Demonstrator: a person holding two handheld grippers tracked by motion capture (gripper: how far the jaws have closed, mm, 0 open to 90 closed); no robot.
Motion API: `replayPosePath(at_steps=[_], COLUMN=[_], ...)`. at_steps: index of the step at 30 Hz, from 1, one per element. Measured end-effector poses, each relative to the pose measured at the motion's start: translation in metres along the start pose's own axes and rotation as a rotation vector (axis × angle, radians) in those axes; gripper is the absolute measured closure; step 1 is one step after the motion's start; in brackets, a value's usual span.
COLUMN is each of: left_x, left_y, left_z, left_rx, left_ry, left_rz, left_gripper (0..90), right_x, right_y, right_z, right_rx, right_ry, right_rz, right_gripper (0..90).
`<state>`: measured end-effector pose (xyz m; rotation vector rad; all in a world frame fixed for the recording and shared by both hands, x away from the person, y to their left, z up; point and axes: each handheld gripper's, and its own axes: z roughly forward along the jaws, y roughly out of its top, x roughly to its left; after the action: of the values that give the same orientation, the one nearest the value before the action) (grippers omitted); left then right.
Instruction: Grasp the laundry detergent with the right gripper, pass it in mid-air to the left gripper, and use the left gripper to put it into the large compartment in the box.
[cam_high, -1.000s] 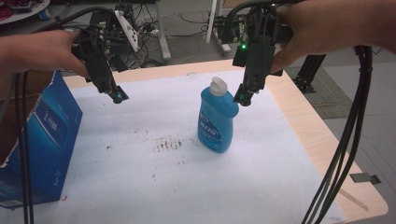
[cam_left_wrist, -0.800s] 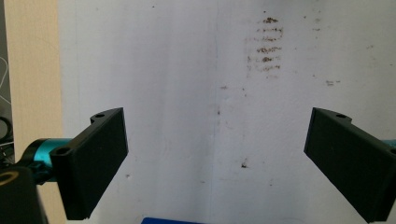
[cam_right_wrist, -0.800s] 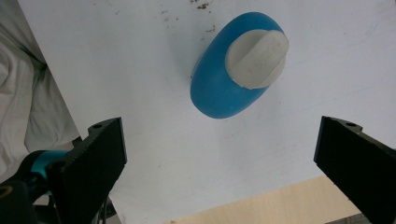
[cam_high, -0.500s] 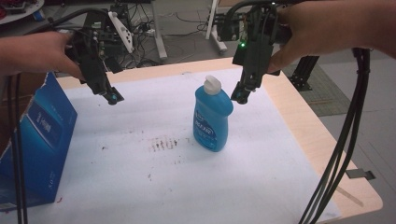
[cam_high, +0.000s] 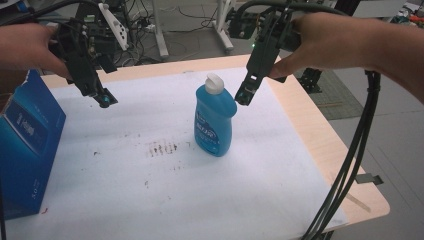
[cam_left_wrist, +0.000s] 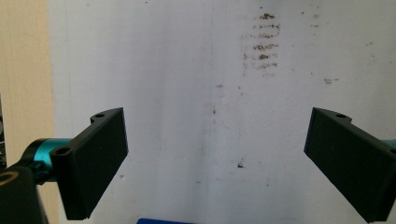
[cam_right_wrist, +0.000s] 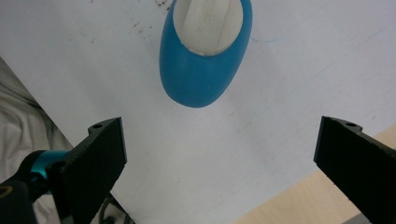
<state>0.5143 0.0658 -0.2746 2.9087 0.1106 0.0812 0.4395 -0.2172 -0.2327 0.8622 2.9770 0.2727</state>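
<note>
High view: blue cardboard box (cam_high: 27, 150) nearest at left; blue plastic bottle with white cap (cam_high: 214, 117) upright mid-sheet; right gripper (cam_high: 243, 95) just beside it, left gripper (cam_high: 105, 99) well apart, both spread wide, empty.

A bottle (cam_high: 214, 119) stands mid-table on the sheet (cam_high: 150, 200). A box (cam_high: 25, 150) stands at the left edge. Stains (cam_high: 161, 148) lie just left of the bottle.

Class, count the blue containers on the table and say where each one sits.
2. A blue dish-soap bottle with a white cap stands upright mid-table, beside the right gripper. A blue box stands at the table's left edge, partly cut off.
</note>
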Motion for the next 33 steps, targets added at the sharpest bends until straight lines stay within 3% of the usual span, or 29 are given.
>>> replayPosePath(at_steps=[12, 17, 21, 33], left_x=[0.003, 0.004, 0.004, 0.004], left_y=[-0.001, -0.001, -0.001, -0.001], left_z=[0.004, 0.006, 0.007, 0.008], left_rx=[0.003, 0.01, 0.013, 0.016], left_ry=[-0.008, -0.012, -0.016, -0.017], left_rz=[-0.011, -0.009, -0.007, -0.01], left_gripper=[6.2, 6.2, 6.2, 6.2], right_x=[0.002, 0.003, 0.003, 0.01], right_y=[-0.005, -0.009, -0.015, -0.028], right_z=[0.017, 0.025, 0.03, 0.047], right_rx=[-0.042, -0.076, -0.142, -0.271], right_ry=[0.048, 0.04, 0.042, -0.008], right_rz=[0.094, 0.132, 0.182, 0.208], right_gripper=[1.8, 1.9, 1.9, 2.0])
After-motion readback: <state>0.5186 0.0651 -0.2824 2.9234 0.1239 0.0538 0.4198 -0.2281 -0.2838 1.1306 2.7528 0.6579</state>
